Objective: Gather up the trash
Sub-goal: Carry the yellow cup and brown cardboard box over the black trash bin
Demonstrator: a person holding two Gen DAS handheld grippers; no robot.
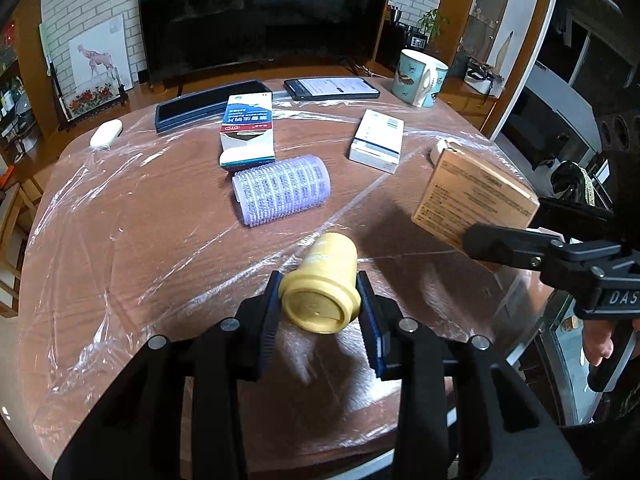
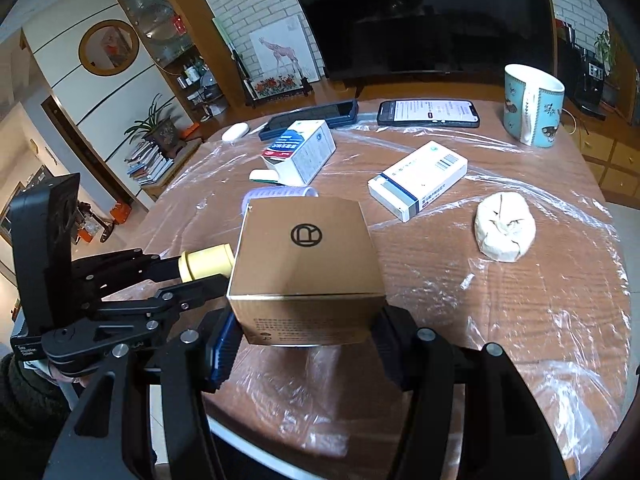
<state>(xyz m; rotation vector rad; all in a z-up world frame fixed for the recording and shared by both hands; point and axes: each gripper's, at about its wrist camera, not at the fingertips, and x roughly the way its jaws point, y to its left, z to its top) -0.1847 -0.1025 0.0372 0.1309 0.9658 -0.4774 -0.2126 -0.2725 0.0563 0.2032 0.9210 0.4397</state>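
Left wrist view: your left gripper [image 1: 320,300] pinches the yellow bottle [image 1: 324,284] between its 2 pads, cap toward the camera — clear above the plastic-wrapped table [image 1: 140,240]. Beyond its jaws lie the purple roller [image 1: 282,190] and 2 medicine boxes [image 1: 248,128]. To the right, your right gripper [image 2: 306,332] clamps the brown carton [image 2: 306,264] by its sides, also lifted; right of its jaws, a white wad [image 2: 505,232] rests on the table.

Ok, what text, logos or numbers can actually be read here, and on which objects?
"DAS": right gripper, on its black body.
Circular logo, no words: brown box.
Small print on the brown box: too blurred.
Chinese print on the blue-and-red medicine box: too small.
Barcode on the white medicine box: digits unreadable.
Phone screen: unreadable.
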